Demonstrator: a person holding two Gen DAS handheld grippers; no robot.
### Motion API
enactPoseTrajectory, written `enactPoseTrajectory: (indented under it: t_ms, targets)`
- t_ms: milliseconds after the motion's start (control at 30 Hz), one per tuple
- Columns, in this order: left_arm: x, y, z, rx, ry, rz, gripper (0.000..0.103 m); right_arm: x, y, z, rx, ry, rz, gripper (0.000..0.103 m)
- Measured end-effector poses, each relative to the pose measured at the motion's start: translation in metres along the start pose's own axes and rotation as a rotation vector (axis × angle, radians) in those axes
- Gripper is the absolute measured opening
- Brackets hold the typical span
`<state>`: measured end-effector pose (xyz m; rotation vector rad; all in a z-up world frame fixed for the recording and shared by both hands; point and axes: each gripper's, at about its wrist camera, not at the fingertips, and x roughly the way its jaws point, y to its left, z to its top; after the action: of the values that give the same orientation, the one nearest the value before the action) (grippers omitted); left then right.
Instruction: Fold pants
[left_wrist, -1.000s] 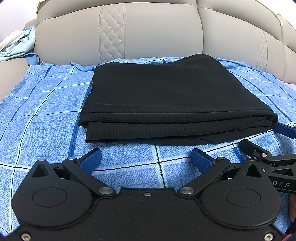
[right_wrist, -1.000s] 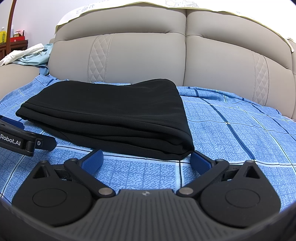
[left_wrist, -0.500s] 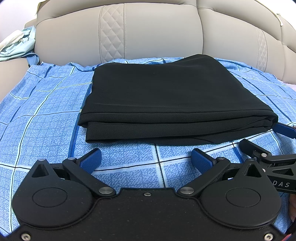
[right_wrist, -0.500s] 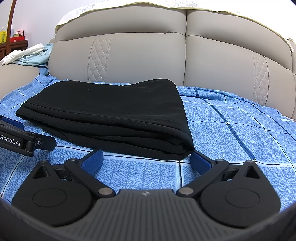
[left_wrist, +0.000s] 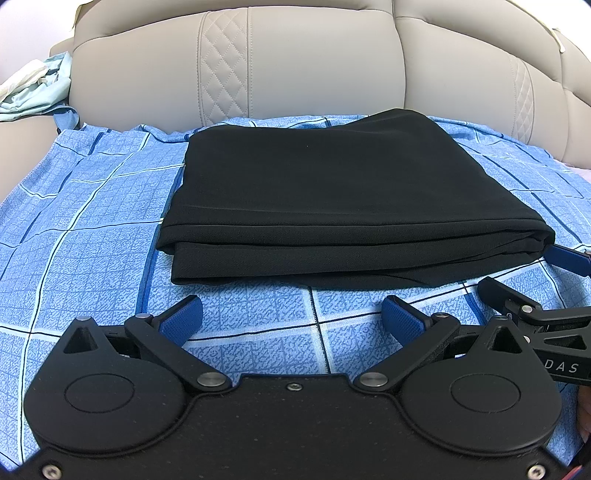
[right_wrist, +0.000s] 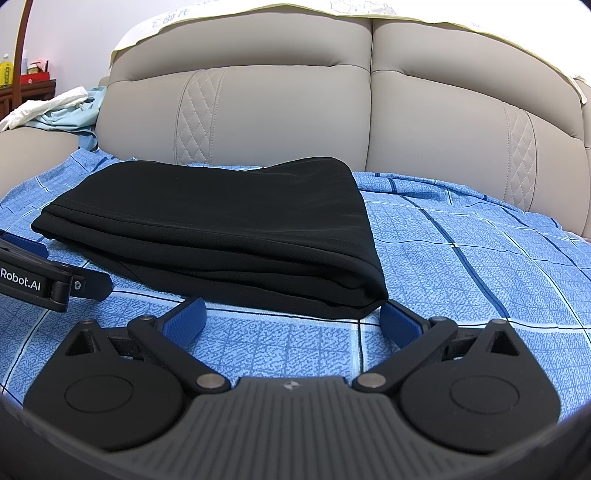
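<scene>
Nearest, the left tool (left_wrist: 291, 317) and right tool (right_wrist: 291, 315) both gape wide, holding nothing. Just beyond lie the pants (left_wrist: 343, 206), a folded stack on the blue sheet (left_wrist: 85, 229). Any nudge to the near edge could spill its layers.

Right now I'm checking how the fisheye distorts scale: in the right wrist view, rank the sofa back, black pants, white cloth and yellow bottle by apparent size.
1. Sofa back
2. Pants
3. White cloth
4. Bottle

The cloth and bottle lie farther from the camera, so their true size is unsure.
</scene>
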<state>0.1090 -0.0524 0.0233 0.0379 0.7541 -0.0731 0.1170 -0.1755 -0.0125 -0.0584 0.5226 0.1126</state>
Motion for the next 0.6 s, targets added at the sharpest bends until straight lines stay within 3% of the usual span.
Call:
enactPoseTrajectory:
  t_ms: [600]
  targets:
    - [-0.0009,-0.0005,0.0010,0.012,-0.009,-0.011,0.103,-0.0001,0.0000,-0.0001,0.000,-0.001,0.000,0.103]
